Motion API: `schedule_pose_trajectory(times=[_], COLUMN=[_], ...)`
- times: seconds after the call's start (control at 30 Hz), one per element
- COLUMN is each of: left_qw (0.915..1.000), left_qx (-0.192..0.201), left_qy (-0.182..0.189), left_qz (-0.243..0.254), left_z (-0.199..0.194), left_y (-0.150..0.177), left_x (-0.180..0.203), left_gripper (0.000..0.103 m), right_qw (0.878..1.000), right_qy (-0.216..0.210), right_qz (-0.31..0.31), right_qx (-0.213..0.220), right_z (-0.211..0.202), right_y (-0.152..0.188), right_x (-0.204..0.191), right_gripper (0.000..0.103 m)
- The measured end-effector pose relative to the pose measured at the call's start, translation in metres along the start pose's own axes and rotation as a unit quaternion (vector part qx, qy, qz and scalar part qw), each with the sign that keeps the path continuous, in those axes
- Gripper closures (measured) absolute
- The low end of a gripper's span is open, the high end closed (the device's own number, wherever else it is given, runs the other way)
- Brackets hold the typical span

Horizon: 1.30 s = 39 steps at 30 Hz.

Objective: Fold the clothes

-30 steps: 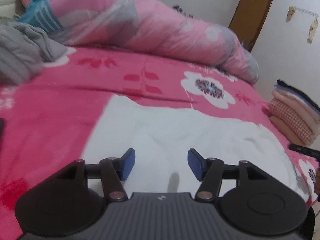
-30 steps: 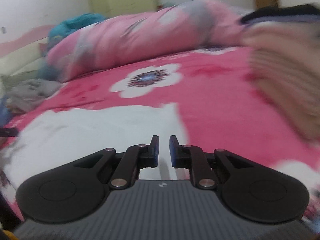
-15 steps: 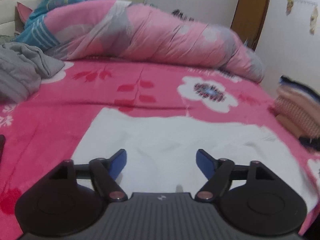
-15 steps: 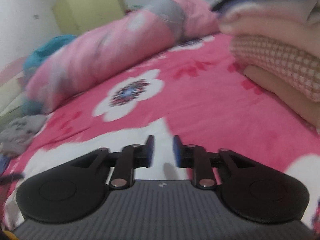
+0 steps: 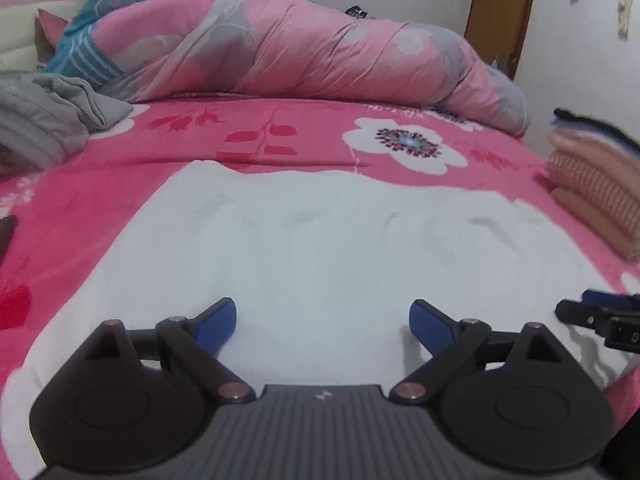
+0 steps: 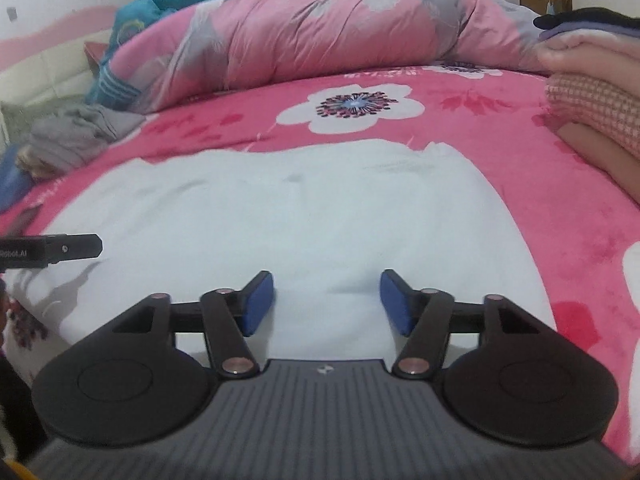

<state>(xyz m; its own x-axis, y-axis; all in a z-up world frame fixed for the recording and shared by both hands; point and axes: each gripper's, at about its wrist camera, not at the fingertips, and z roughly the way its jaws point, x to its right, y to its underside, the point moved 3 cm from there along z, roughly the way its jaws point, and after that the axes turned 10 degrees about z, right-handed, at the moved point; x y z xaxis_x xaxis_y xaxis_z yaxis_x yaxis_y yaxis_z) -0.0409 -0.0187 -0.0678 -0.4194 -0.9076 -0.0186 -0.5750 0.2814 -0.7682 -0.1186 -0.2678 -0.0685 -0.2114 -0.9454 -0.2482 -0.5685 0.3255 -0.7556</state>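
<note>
Spread flat across the pink flowered bedspread [image 5: 100, 220]: a white garment [image 5: 320, 248], long axis running crosswise to both sets of tongs, side to side in either view. Far edge straight and roughly parallel to the rolled pink quilt [image 5: 320, 52] beyond it; near edge passing under the fingers. Which end is neck or hem cannot be told.

Left gripper [image 5: 323, 324]: jaws apart and opening, blue pads wide, nothing pinched between them, only white cloth lying below the gap. Right gripper [image 6: 327, 304]: jaws likewise apart and opening, narrower than the left, bare white cloth beneath, nothing clamped.

Seen from the left wrist only: the garment's left end tapering back towards a rounded corner ahead and left of the tongs, a brown door [image 5: 504, 12] far ahead to the right, and the tip of the right gripper poking in at the right edge, just above the cloth. Gray crumpled clothing [image 5: 52, 120] well ahead to the left.

Seen from the right wrist only: the garment's right end, curving round just right of the tongs, with a small ruffled corner at its far right edge; a finger of the left gripper entering at the left edge over the cloth. Folded stack [image 6: 592, 92] of pinkish and checked clothes close on the right, ahead of the tongs, apart from the white piece; in the left view blurred at the right margin.
</note>
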Motion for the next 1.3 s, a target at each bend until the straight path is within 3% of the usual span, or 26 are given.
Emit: schedule_pose_trajectory(times=[0.1, 0.23, 0.4, 0.57, 0.77, 1.1, 1.3], left_qw=[0.9999, 0.9995, 0.9991, 0.9982, 0.9940, 0.9938, 0.9926], left_qx=[-0.010, -0.023, -0.031, -0.040, -0.069, -0.077, -0.076], left_qy=[-0.012, -0.020, -0.029, -0.042, -0.082, -0.081, -0.095], left_qz=[0.006, 0.010, 0.000, -0.011, 0.019, 0.009, 0.005], left_z=[0.000, 0.001, -0.001, -0.003, -0.003, 0.000, -0.001], left_y=[0.000, -0.001, -0.001, 0.000, -0.002, -0.004, -0.001], left_x=[0.007, 0.011, 0.013, 0.014, 0.027, 0.025, 0.030], left_gripper=[0.003, 0.001, 0.000, 0.000, 0.000, 0.000, 0.000], right_qw=[1.000, 0.999, 1.000, 0.999, 0.998, 0.998, 0.998], right_qy=[0.004, 0.021, 0.020, 0.042, 0.059, 0.048, 0.057], right_qz=[-0.005, -0.034, -0.015, -0.006, 0.017, 0.050, 0.017], right_qx=[-0.003, -0.002, -0.003, -0.002, -0.003, -0.001, -0.002], right_z=[0.003, 0.004, 0.000, -0.001, 0.001, 0.005, 0.007], right_y=[0.003, 0.010, 0.010, 0.012, 0.011, 0.010, 0.014], right_x=[-0.007, -0.017, -0.017, -0.018, -0.018, -0.014, -0.020], right_gripper=[0.019, 0.014, 0.005, 0.002, 0.001, 0.001, 0.001])
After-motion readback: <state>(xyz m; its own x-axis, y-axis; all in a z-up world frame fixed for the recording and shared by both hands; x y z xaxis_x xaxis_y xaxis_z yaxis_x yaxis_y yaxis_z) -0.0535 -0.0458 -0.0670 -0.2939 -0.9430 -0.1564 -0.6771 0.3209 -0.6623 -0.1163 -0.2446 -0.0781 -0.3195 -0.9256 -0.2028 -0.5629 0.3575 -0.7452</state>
